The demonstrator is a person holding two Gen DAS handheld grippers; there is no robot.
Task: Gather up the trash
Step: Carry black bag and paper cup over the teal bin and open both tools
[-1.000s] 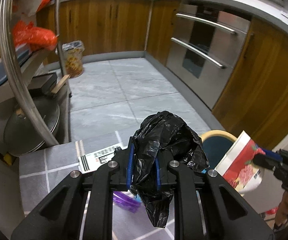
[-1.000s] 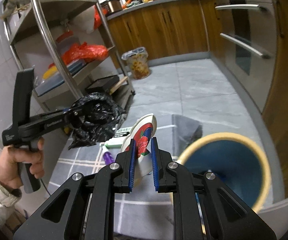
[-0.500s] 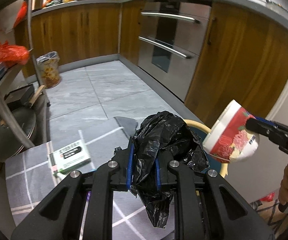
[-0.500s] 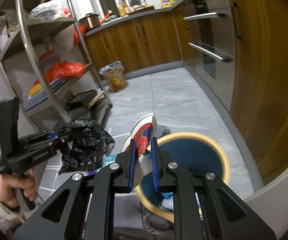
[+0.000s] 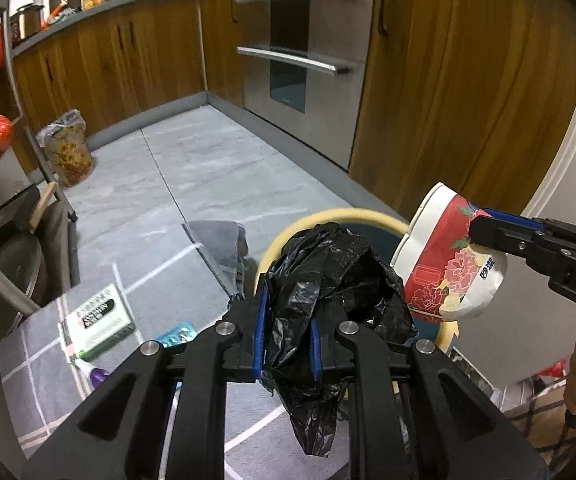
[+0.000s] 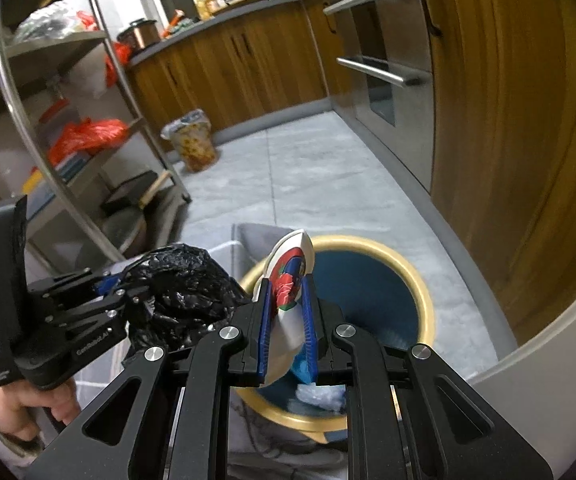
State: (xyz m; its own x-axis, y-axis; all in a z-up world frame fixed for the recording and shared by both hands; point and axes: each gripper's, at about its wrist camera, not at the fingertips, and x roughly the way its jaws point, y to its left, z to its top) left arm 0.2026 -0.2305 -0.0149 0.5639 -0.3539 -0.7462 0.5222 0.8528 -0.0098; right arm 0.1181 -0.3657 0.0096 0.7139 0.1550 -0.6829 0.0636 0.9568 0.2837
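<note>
My left gripper [image 5: 287,332] is shut on a crumpled black plastic bag [image 5: 336,276], which hangs over the near rim of a blue bin with a yellow rim [image 5: 320,216]. In the right wrist view the same black bag [image 6: 183,280] sits just left of the bin [image 6: 424,300]. My right gripper [image 6: 285,320] is shut on a flattened paper cup with red flowers [image 6: 290,276], held above the bin's near left rim. The cup [image 5: 448,264] shows at the right in the left wrist view, pinched by the right gripper [image 5: 484,232]. Some light trash lies inside the bin.
A grey checked mat [image 5: 39,360] holds a white and green box [image 5: 95,320], a teal wrapper [image 5: 175,334] and a purple item [image 5: 97,376]. A metal shelf rack [image 6: 47,120] stands at the left, a lined bin [image 6: 191,140] by the wooden cabinets [image 6: 239,68], an oven [image 5: 296,64] beyond.
Both grippers have swung right and down toward the blue bin, which now sits directly under the bag and cup. Both grips are unchanged.
</note>
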